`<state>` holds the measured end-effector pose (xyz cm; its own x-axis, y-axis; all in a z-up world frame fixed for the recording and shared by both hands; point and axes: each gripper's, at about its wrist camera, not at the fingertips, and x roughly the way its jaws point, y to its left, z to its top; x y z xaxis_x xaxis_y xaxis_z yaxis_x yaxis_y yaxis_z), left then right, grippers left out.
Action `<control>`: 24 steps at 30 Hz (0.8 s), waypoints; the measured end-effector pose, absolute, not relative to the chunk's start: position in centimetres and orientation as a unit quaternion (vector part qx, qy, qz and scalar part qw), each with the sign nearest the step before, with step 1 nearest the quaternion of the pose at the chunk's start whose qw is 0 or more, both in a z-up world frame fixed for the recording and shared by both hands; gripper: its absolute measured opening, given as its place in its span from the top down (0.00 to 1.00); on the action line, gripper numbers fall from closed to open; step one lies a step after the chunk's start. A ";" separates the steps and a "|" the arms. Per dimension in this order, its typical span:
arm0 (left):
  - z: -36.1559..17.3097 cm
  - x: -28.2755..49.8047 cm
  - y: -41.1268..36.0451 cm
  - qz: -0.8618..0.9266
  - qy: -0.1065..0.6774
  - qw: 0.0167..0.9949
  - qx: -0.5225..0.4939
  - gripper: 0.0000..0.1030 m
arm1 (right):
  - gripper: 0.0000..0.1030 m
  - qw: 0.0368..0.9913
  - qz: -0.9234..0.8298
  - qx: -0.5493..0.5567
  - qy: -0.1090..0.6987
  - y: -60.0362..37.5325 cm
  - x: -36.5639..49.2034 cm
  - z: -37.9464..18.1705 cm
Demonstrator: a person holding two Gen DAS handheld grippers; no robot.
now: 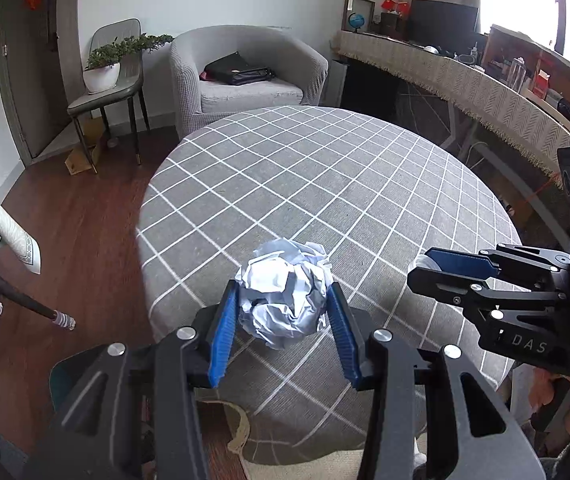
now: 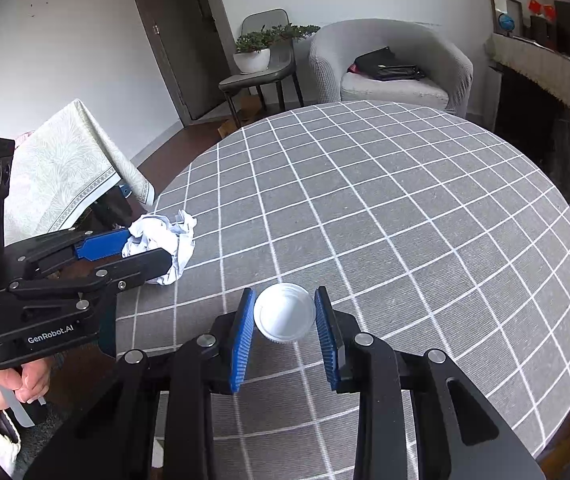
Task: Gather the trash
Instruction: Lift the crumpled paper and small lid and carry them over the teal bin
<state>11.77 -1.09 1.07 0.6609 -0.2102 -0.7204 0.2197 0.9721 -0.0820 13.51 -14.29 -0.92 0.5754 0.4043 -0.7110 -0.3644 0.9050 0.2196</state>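
A crumpled ball of white paper (image 1: 285,294) sits between the blue pads of my left gripper (image 1: 283,294), which is shut on it above the grey checked tablecloth (image 1: 325,168). From the right wrist view the same paper ball (image 2: 165,244) shows in the left gripper (image 2: 147,250). A small white plastic cup (image 2: 284,314) is held between the pads of my right gripper (image 2: 284,312), its mouth facing the camera. In the left wrist view the right gripper (image 1: 425,270) shows at the right with a bit of the cup (image 1: 425,263) at its tip.
The round table (image 2: 405,208) fills the middle. A grey armchair (image 1: 245,76) with a black bag stands behind it, next to a chair with a potted plant (image 1: 103,68). A long cloth-covered counter (image 1: 465,80) runs at the right. A second covered table (image 2: 65,168) is at the left.
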 end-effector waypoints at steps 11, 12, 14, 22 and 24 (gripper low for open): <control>1.7 8.4 5.3 -0.090 0.372 0.924 -0.009 0.54 | 0.70 0.883 0.249 0.024 0.397 -8.0 11.4 -0.5; 1.9 8.2 5.9 -0.088 0.368 0.926 -0.014 0.54 | 0.70 0.883 0.252 0.023 0.396 -7.5 11.3 -0.4; 2.0 7.8 7.2 -0.079 0.367 0.927 -0.019 0.54 | 0.70 0.881 0.259 0.019 0.395 -6.2 11.1 -0.3; 0.6 7.2 12.8 -0.041 0.376 0.925 -0.026 0.54 | 0.70 0.873 0.288 0.009 0.392 -1.5 10.9 -0.3; 0.0 7.2 14.4 -0.031 0.383 0.923 -0.028 0.54 | 0.70 0.871 0.296 0.005 0.392 -0.2 10.9 -0.3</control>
<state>7.22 14.43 -0.03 0.7050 -0.0781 -0.7049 0.0349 0.9965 -0.0755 10.92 -0.16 -0.33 0.5181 0.5197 -0.6793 -0.5120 0.8247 0.2404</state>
